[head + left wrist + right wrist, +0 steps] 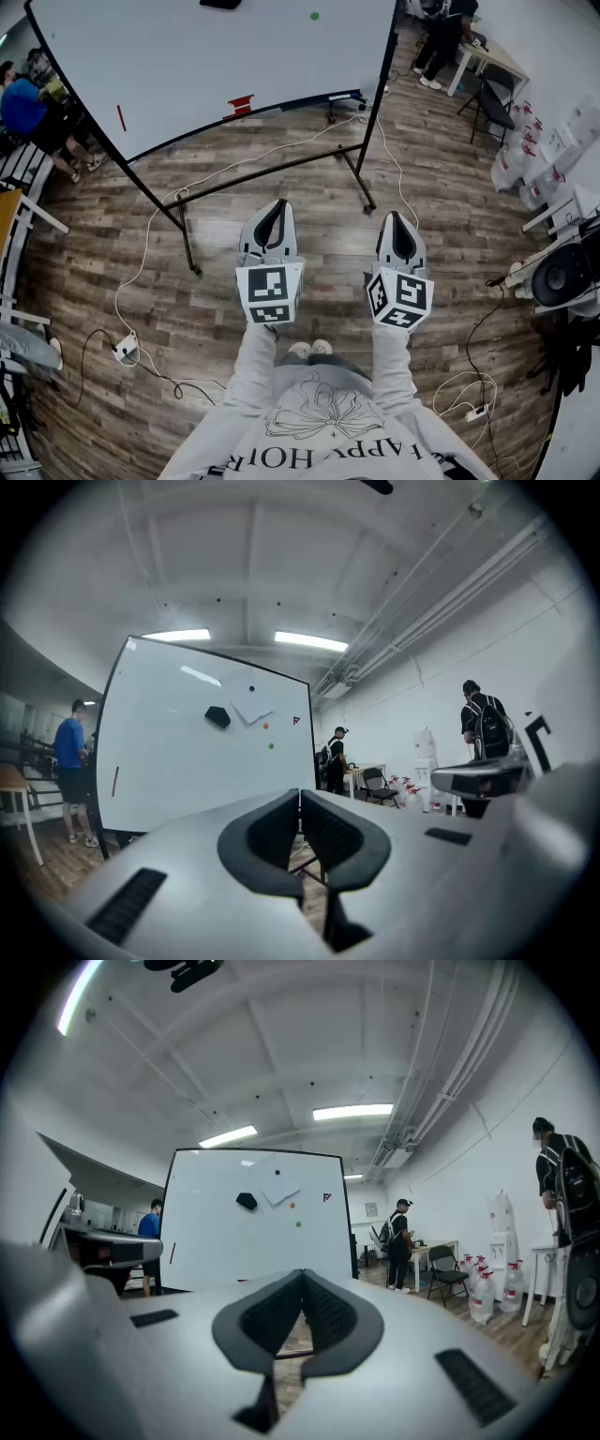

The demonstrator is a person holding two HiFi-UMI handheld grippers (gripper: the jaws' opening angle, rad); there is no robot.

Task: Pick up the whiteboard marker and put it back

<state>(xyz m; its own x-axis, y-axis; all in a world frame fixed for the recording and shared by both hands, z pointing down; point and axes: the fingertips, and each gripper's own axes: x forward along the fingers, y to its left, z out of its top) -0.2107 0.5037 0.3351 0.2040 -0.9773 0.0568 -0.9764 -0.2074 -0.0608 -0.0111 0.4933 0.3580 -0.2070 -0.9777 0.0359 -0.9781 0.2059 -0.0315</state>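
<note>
Before one whiteboard point(206, 66) bearing one red marker point(121, 118), two hand-held grippers point(277, 203) point(397, 217) hang closed.

1. The whiteboard point(216, 66) runs off the head view's top edge.
2. I can't tell what the thin red mark point(121, 117) on it is: too small.
3. The red thing point(241, 104) at its lower edge is equally unclear to me.

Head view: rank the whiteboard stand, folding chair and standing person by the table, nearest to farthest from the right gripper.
From the right gripper:
1. whiteboard stand, just ahead, slightly left.
2. folding chair, far ahead on the right.
3. standing person, beyond the chair, top right.
</note>
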